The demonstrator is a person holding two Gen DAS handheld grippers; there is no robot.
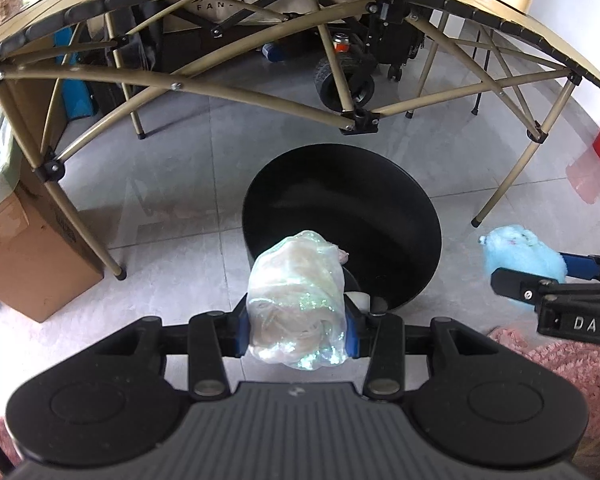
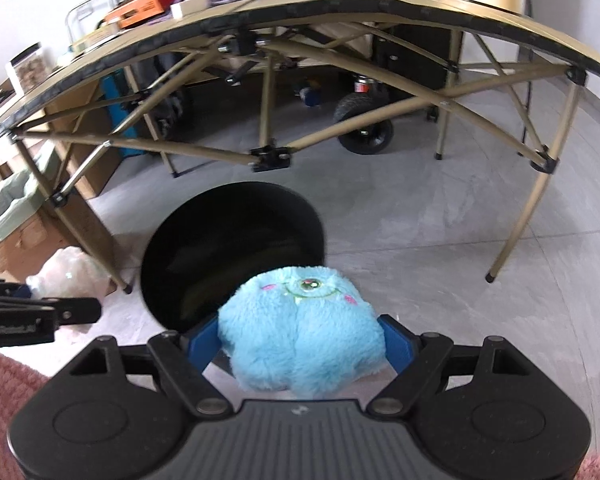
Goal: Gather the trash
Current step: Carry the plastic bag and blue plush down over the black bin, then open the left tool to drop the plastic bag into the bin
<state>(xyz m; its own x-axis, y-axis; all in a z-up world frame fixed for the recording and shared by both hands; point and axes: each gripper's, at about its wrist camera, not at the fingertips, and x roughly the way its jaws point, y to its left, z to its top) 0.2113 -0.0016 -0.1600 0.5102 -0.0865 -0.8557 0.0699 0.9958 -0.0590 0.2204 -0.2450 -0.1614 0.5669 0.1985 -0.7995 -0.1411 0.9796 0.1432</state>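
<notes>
Left gripper point(image 1: 296, 326) clamps a plastic wad point(image 1: 296, 300); bin point(image 1: 342, 224) mouth opens at 12 o'clock, just beyond its tips. Right gripper point(image 2: 300, 344) squeezes a blue plush toy point(image 2: 300, 332); bin point(image 2: 232, 256) lies at 11 o'clock, about equally near.

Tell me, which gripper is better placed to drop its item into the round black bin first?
Probably the left gripper: its crumpled clear plastic bag already overlaps the round black bin rim. The right gripper holds its fluffy blue plush toy nearer the bin's edge.

I see the grey tiled floor point(image 1: 188, 184) carrying a black bin point(image 1: 342, 224), with a cardboard box point(image 1: 28, 256) left of it.
</notes>
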